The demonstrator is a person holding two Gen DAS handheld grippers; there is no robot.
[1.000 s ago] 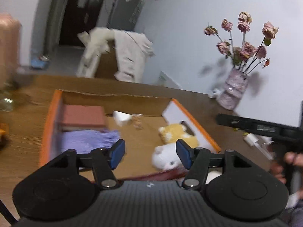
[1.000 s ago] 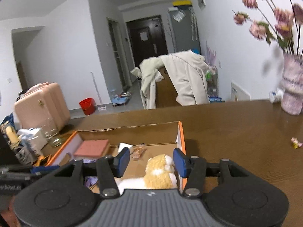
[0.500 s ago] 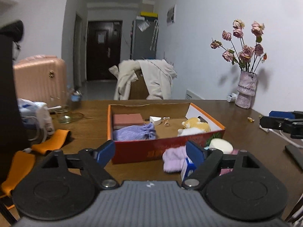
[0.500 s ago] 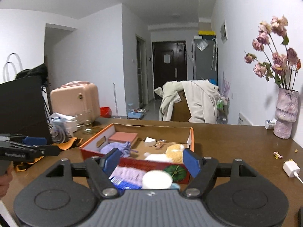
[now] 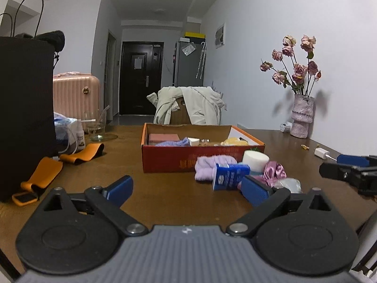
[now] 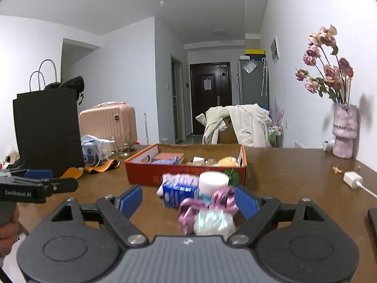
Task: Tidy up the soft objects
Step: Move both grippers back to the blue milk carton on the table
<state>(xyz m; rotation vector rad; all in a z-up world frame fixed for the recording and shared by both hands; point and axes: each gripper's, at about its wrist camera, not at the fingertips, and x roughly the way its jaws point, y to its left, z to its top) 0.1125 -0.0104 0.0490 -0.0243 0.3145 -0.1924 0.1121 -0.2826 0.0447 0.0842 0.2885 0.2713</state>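
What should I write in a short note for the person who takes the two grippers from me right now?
Left gripper: jaws open, holds nothing, above the table.
Right gripper: jaws open, holds nothing, pointing at the pile.
Done: in the orange box lie a purple cloth, a yellow plush toy and a pink block.
Left: on the table in front of the box, a lilac fluffy piece, a white sponge, a blue packet, a pink satin scrunchie and a clear wrapped bundle.
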